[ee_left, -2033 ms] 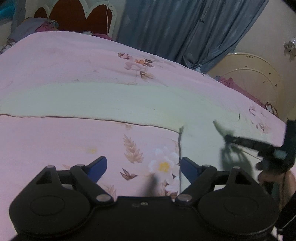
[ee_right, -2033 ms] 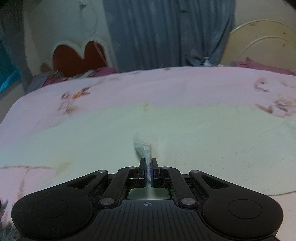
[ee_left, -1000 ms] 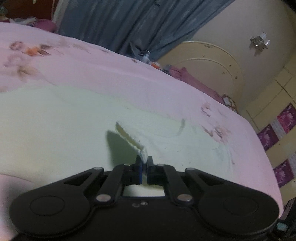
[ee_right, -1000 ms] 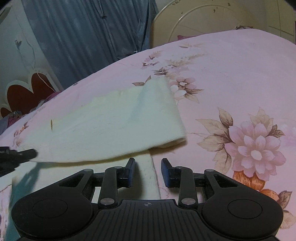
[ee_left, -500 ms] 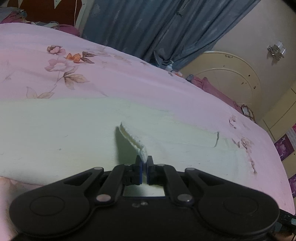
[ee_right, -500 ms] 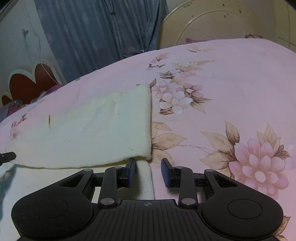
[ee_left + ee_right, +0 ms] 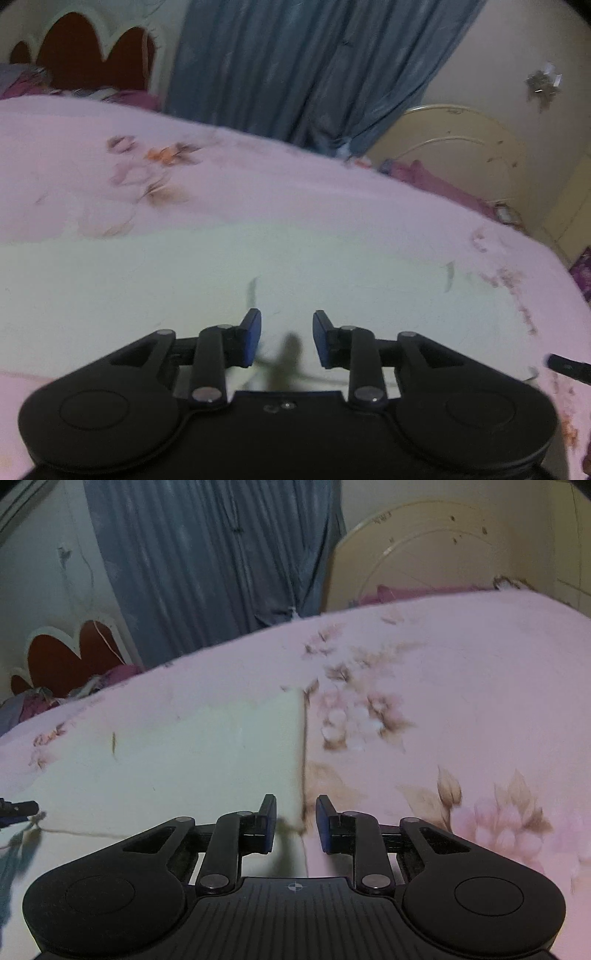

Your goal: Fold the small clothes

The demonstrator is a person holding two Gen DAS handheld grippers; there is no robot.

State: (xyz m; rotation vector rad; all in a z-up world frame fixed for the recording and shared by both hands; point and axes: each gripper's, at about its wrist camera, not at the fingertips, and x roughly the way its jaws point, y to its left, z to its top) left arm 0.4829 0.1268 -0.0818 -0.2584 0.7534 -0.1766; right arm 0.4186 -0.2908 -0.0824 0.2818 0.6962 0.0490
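The left gripper (image 7: 286, 339) hangs over the cream cloth (image 7: 184, 295) with its jaws opening, a clear gap between the blue pads (image 7: 251, 338) and nothing gripped. The right gripper (image 7: 295, 823) is released too, its jaws closing, the cloth's (image 7: 207, 753) folded corner lying in the gap under them, apparently unpinched. The cloth lies flat, folded over, on the pink floral bed (image 7: 461, 701).

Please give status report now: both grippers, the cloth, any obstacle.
Left gripper opening, empty. Right gripper closing, empty. Pale yellow cloth folded on pink floral bedsheet. Nothing blocking.
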